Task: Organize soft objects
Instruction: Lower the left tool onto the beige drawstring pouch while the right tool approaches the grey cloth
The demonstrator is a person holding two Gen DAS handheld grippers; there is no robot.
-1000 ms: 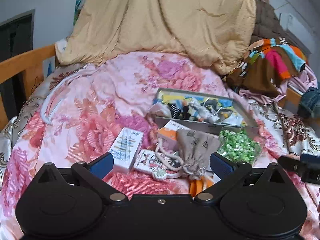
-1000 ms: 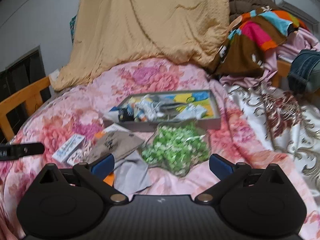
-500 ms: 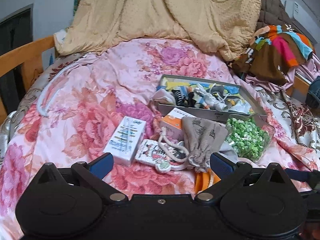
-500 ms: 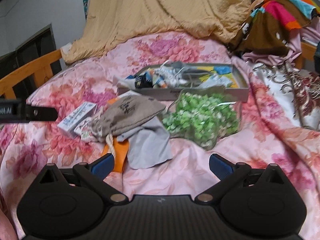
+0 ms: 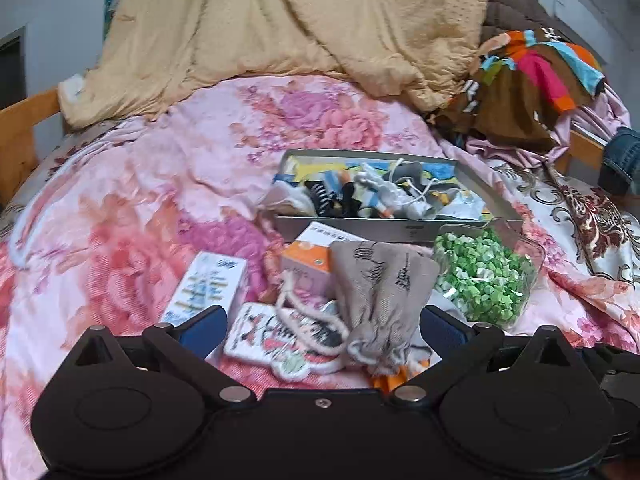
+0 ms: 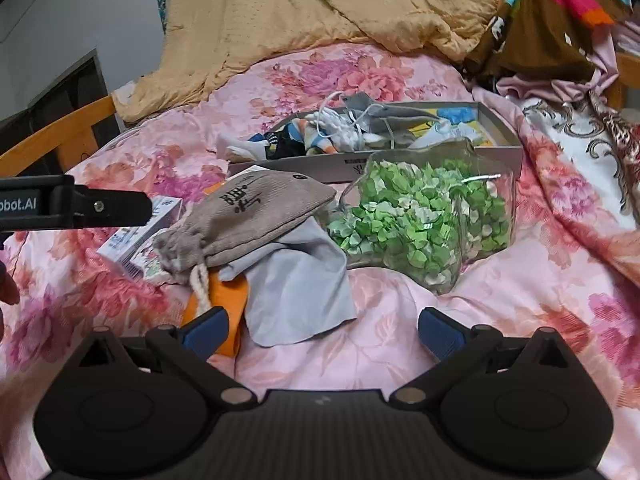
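Note:
A beige drawstring pouch (image 5: 380, 296) (image 6: 256, 216) lies on the pink floral bedspread, over a grey cloth (image 6: 300, 292) and an orange item (image 6: 224, 300). Behind it a shallow grey box (image 5: 400, 224) (image 6: 500, 144) holds socks and other soft pieces. A clear bag of green paper stars (image 5: 484, 276) (image 6: 420, 216) rests against the box front. My left gripper (image 5: 322, 326) is open, its blue pads on either side of the pouch's tied end and a patterned flat pouch (image 5: 280, 340). My right gripper (image 6: 322, 330) is open just short of the grey cloth.
A white carton (image 5: 208, 284) and an orange-and-white carton (image 5: 308, 260) lie left of the pouch. A tan quilt (image 5: 280, 32) is heaped at the back, with colourful clothes (image 5: 536, 76) at the right. A wooden bed rail (image 6: 60, 136) runs along the left.
Both grippers have moved forward and lower toward the pile, so the pouch, cloth and star bag look larger. The left gripper's side now shows closer at the right wrist view's left edge.

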